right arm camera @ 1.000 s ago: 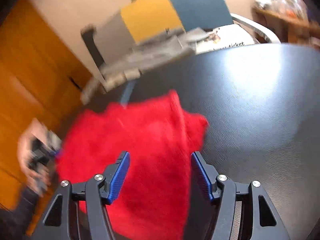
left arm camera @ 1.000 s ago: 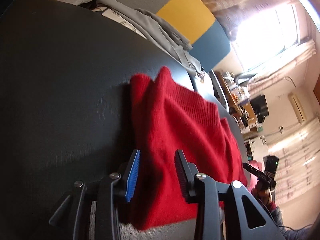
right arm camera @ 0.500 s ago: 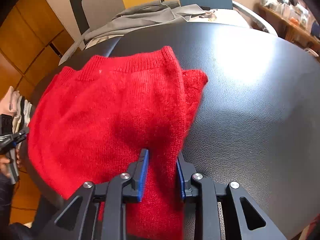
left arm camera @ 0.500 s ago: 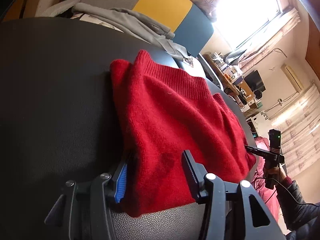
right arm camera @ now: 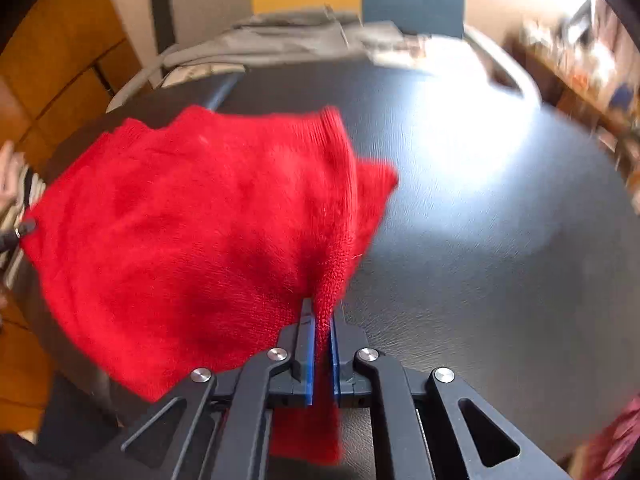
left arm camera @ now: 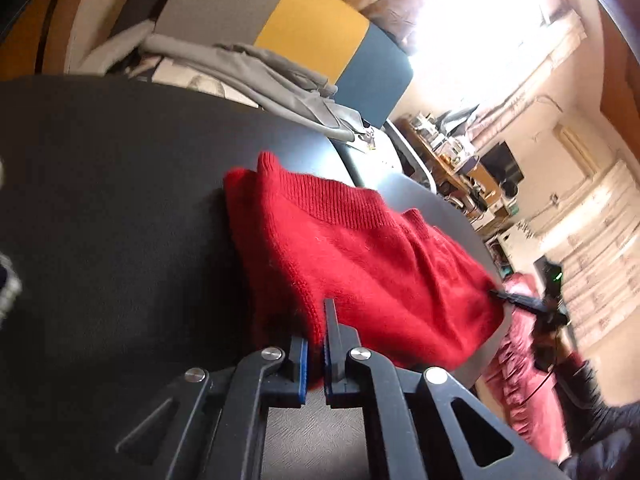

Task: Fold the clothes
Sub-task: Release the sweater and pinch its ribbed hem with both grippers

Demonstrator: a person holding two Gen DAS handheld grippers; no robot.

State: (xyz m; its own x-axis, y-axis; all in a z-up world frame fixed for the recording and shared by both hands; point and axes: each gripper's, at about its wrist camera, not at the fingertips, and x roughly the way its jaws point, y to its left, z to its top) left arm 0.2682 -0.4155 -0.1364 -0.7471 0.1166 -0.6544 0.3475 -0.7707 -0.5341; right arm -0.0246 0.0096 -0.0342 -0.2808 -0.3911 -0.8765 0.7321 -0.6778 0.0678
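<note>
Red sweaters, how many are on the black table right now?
1. The red sweater lies on the black table, pinched by both grippers. Grey clothes beyond aren't red.

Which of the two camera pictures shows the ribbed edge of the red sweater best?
The left wrist view: the ribbed edge of the red sweater runs sharp across the picture's middle. In the right wrist view the same band is motion-blurred and seen mostly end-on.

blown-out window [left arm camera: 472, 20] backlight, white glare on the black table [right arm camera: 480, 152], motion-blurred, fisheye-bent edges.
</note>
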